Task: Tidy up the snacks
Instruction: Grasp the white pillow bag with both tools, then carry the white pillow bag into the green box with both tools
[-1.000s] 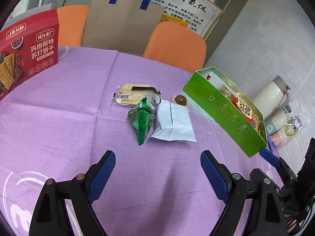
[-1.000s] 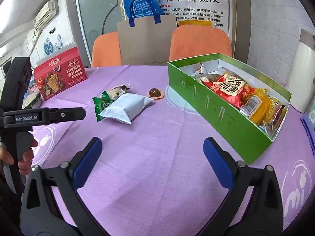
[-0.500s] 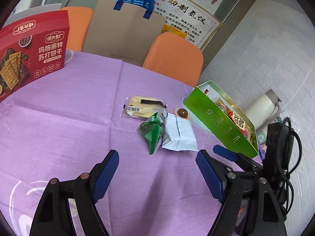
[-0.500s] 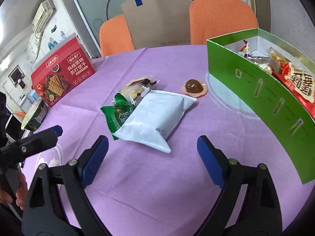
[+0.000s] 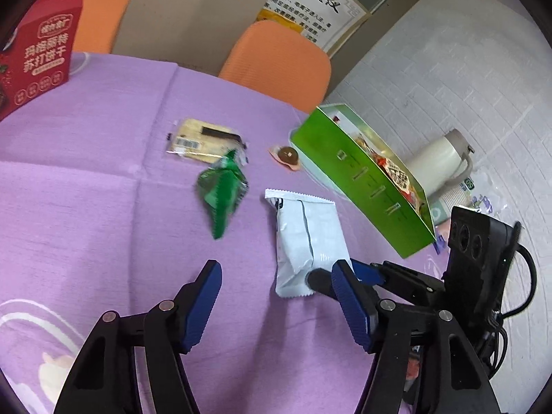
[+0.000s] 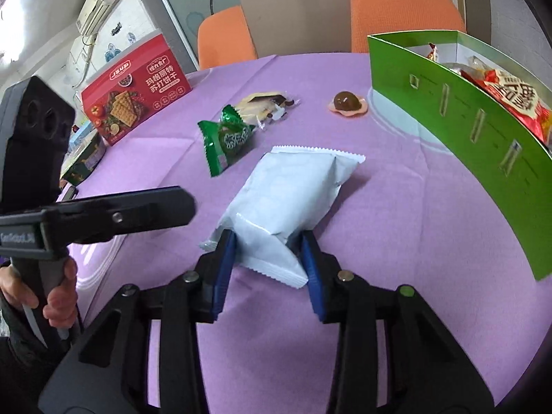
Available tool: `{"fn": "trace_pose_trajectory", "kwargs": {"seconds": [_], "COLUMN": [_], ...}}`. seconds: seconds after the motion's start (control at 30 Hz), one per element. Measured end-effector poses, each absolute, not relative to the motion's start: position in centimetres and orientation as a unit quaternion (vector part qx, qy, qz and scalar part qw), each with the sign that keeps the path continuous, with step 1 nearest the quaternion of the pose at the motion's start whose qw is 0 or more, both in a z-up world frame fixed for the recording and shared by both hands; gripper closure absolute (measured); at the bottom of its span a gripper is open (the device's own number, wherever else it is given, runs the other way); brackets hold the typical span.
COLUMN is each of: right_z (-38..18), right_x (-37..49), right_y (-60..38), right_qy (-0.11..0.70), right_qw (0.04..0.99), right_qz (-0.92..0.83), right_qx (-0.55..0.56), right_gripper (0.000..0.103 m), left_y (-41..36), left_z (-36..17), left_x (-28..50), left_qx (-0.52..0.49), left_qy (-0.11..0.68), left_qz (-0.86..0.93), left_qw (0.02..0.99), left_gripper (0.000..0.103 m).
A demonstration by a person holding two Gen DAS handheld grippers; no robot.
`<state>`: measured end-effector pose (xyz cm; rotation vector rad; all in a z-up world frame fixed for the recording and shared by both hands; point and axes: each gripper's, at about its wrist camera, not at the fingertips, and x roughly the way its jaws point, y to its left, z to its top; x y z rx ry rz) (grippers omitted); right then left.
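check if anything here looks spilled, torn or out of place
Nothing spilled or torn. Three snacks lie loose on the cloth outside the green box: a green packet, a cracker pack and a round sweet.

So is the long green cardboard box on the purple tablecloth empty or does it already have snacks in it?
Partly filled: the green cardboard box is open-topped, and a red snack packet and other wrappers show above its wall.

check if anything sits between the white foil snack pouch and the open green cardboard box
Nothing visible does. The white foil snack pouch, its near end between the closing right gripper, has only bare purple tablecloth between it and the open green cardboard box.
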<state>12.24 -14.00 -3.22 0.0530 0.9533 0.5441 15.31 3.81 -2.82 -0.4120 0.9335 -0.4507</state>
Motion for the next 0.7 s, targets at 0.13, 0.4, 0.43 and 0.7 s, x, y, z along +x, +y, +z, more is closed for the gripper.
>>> {"fn": "trace_pose_trajectory", "kwargs": {"seconds": [0.13, 0.4, 0.43, 0.7], "right_z": [-2.7, -2.4, -2.5, -2.3], "right_x": [10.2, 9.7, 9.8, 9.4], "right_y": [-15.3, -15.7, -15.4, -16.4], "right_qy": [0.441, 0.428, 0.426, 0.422], "right_qw": [0.862, 0.869, 0.869, 0.879], "right_qz": [0.249, 0.246, 0.247, 0.217], "right_qx": [0.027, 0.037, 0.036, 0.046], "right_gripper": [0.051, 0.042, 0.043, 0.078], "left_y": [0.6, -2.4, -2.4, -3.3], "left_z": [-3.6, -3.8, -3.8, -3.8], "left_x": [15.5, 15.5, 15.6, 16.2], "left_qx": [-0.184, -0.166, -0.166, -0.166], "left_qy": [0.464, 0.485, 0.485, 0.491], "left_qz": [-0.248, -0.266, -0.264, -0.260], "left_qw": [0.831, 0.817, 0.817, 0.815], "left_gripper": [0.038, 0.045, 0.045, 0.060]}}
